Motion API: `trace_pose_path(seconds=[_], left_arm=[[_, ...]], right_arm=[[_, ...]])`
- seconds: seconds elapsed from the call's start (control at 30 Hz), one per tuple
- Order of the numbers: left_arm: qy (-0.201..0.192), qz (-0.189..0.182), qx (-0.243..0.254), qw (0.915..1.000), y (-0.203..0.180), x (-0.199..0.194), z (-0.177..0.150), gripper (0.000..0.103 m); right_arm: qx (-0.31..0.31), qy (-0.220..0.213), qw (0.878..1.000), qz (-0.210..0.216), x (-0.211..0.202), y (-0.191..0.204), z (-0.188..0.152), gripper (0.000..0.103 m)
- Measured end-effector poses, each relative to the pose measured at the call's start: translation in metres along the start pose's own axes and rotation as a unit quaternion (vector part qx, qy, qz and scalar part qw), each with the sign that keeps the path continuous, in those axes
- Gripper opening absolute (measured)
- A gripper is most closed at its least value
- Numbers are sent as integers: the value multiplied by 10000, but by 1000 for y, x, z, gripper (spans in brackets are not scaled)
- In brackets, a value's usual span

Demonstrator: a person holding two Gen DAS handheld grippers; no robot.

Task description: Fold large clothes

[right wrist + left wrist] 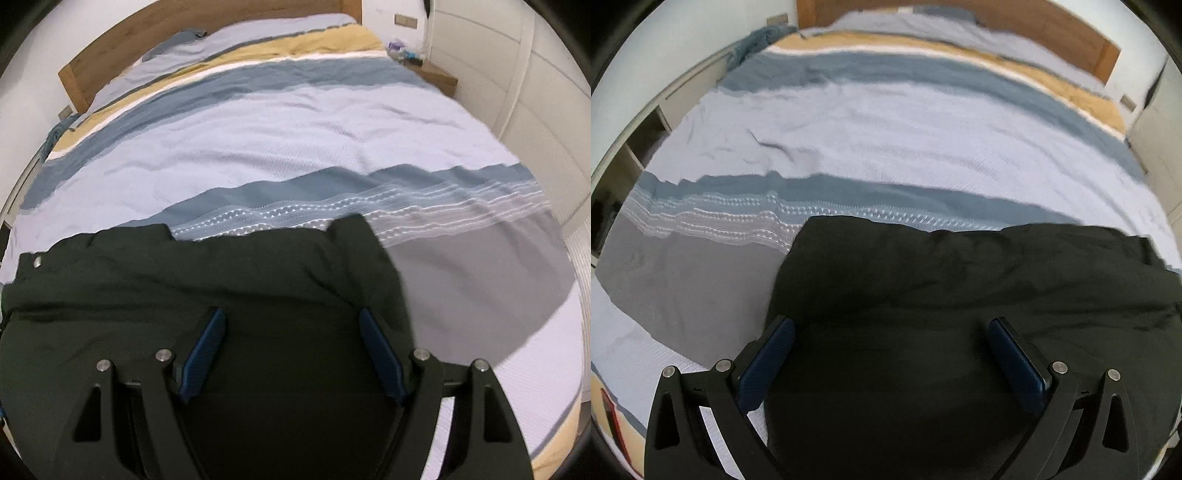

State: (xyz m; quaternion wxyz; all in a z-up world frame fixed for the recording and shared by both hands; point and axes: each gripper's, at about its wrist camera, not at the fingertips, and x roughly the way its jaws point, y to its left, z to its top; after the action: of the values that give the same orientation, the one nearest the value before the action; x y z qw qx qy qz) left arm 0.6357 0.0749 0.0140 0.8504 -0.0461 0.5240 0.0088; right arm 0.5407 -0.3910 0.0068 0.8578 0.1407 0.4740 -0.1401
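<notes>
A dark green-black garment point(960, 288) lies folded on the near part of the bed; in the right wrist view it point(184, 280) shows a metal snap near its left edge. My left gripper point(890, 325) is open, its blue-padded fingers spread above the garment's left part. My right gripper point(291, 317) is open above the garment's right part. Neither gripper holds cloth.
The bed has a striped bedspread point(886, 122) in lilac, blue, yellow and grey bands. A wooden headboard point(1052, 33) stands at the far end. White shelving point(646, 140) is to the left, a nightstand point(436, 75) and white wardrobe point(535, 110) to the right.
</notes>
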Motion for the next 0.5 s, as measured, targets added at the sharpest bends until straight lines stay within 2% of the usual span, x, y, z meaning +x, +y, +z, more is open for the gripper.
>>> trace_pose_path(seconds=[0.13, 0.27, 0.4, 0.5], left_arm=[[-336, -427, -65, 9985, -9, -31, -21, 102], [-399, -800, 27, 9960, -25, -37, -41, 102], [-411, -695, 364, 9961, -39, -26, -59, 102], [-446, -658, 437, 9959, -39, -20, -66, 102]], right_arm=[[-142, -330, 9986, 382, -43, 18, -14, 74], [-411, -484, 9962, 589, -65, 45, -32, 75], [-673, -378, 9954, 570, -57, 70, -49, 75], [-655, -204, 9960, 567, -40, 75, -61, 75]])
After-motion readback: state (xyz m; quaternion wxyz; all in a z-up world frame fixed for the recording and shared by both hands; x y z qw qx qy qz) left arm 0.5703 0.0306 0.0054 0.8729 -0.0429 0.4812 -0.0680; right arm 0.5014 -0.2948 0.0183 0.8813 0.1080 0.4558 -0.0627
